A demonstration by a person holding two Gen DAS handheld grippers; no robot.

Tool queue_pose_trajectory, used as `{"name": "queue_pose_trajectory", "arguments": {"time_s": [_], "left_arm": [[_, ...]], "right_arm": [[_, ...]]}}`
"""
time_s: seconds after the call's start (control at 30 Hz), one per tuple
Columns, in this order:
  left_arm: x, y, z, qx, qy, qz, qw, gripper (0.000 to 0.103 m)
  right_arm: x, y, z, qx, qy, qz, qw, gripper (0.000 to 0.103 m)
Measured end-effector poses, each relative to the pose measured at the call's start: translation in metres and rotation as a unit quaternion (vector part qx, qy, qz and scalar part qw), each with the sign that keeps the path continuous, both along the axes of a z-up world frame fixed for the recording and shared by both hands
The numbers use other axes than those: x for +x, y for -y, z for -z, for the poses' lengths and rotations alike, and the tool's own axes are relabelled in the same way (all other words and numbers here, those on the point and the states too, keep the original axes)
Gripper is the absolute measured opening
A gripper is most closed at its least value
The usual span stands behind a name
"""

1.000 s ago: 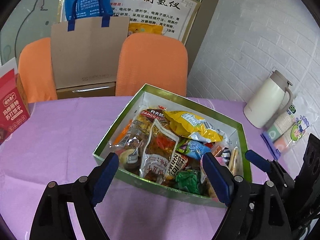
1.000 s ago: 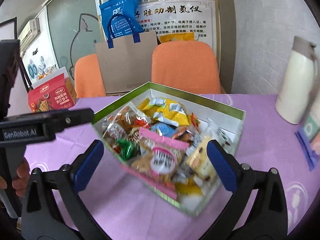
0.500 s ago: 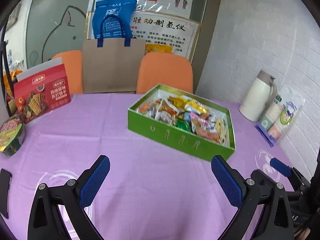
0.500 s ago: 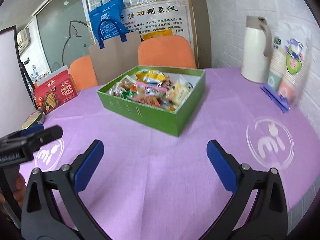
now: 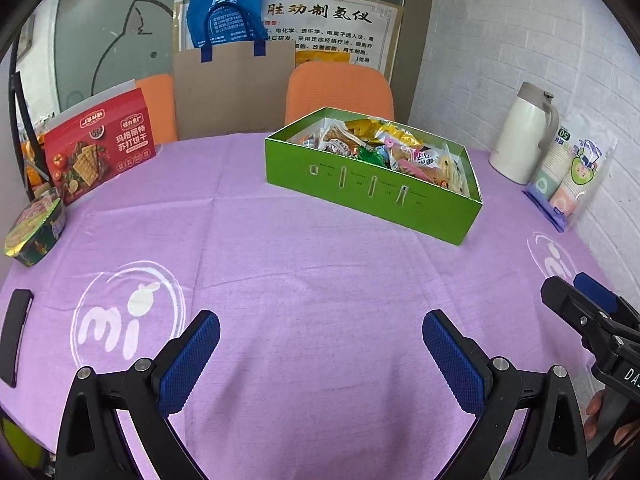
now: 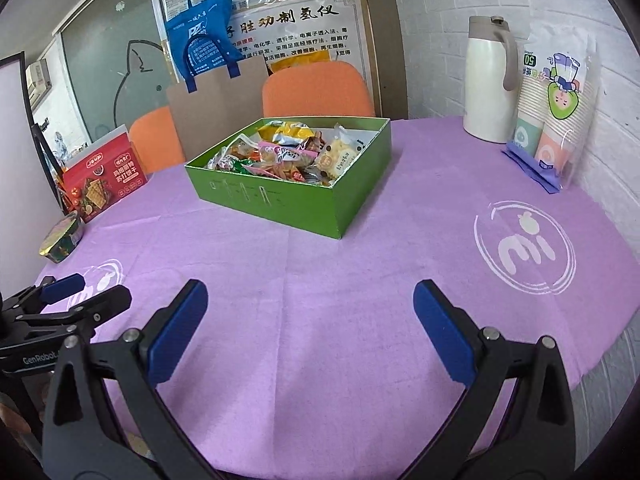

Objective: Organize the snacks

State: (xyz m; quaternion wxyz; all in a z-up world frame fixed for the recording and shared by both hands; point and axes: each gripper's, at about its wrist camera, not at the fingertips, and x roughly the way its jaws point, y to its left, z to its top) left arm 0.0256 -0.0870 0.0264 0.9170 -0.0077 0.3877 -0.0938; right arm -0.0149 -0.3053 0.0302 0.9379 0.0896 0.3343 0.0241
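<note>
On woven purple cloth (image 5: 320,280), rectangular green cardboard box (image 5: 372,196) (crinkly wrappers (image 5: 384,148) inside).

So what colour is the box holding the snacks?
Bright green box, white inside; clearest in the left wrist view.

Matt purple cloth on table (image 5: 320,272), glossy cardboard box (image 5: 372,196) w/ shiny plastic wrappers (image 6: 280,152).

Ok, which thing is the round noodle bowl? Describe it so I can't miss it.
Start at the purple tablecloth and go to its far left edge. In front of the upright red cracker box sits the noodle bowl: low, round and dark, with a shiny green-and-gold foil lid, unlike the boxes around it.
</note>
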Motion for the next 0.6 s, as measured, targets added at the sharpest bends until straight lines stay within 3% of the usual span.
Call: {"name": "queue_pose_trajectory", "arguments": {"time_s": [0.6], "left_arm": [[-0.017, -0.006, -0.011, 0.025, 0.030, -0.009, 0.9992, 0.103]], "right_arm": [[0.003, -0.012, 0.008, -0.006, -0.015, -0.007, 1.000, 0.102]]}}
